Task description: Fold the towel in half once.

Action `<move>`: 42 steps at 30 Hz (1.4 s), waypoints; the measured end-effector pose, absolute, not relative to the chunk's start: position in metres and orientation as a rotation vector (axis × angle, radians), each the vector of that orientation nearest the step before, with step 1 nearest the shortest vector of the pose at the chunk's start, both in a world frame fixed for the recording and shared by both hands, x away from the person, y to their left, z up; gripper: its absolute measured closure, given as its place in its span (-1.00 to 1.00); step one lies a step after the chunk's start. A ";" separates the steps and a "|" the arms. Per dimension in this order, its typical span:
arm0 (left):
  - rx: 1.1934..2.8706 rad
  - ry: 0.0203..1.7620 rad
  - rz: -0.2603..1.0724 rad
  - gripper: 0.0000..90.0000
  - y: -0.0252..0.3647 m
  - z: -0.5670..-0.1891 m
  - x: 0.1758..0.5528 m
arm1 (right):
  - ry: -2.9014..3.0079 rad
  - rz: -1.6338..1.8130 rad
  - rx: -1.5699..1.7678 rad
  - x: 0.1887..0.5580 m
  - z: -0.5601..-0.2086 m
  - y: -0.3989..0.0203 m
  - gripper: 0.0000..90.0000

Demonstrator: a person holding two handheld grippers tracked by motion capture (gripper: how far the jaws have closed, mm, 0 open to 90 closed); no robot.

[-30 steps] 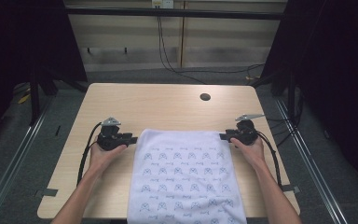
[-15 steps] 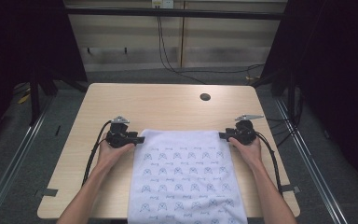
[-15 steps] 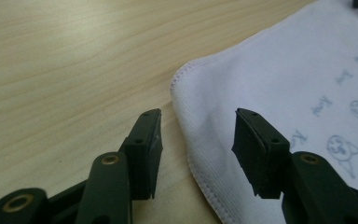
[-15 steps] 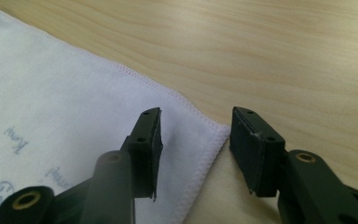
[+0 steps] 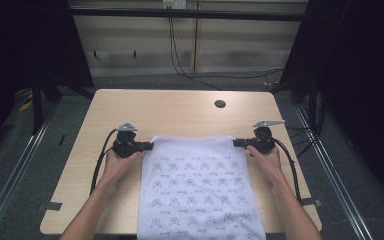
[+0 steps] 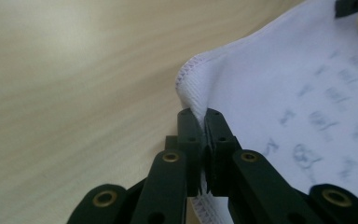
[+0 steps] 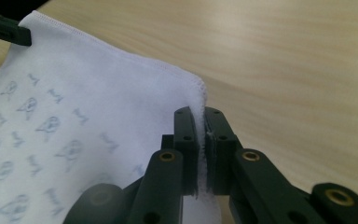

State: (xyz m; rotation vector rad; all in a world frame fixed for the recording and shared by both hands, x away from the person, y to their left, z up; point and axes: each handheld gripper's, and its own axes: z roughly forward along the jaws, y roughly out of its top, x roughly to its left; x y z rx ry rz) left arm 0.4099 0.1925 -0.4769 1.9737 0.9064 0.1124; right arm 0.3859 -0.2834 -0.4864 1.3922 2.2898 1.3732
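Two grippers, both clamped on the white rectangular cloth with the faint blue printed pattern [image 5: 200, 190]. Left gripper [image 5: 147, 146]: jaws have just been closing, now pinched on the cloth's stitched hem at its far left corner, fabric sandwiched between the pads [image 6: 213, 135]. Right gripper [image 5: 239, 143]: same, jaws just closed, hem of the far right corner caught between them. Cloth lies flat on the light wooden bench [image 5: 180, 112], stretched between the two grippers and running back from both toward the person, near end draping over the bench edge. Small dark round hole [image 5: 220, 104] sits in the bench beyond the right gripper.
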 end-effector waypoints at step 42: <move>1.835 0.659 0.156 0.93 0.233 -0.407 0.311 | 2.252 1.614 1.118 0.279 -0.398 -0.289 0.90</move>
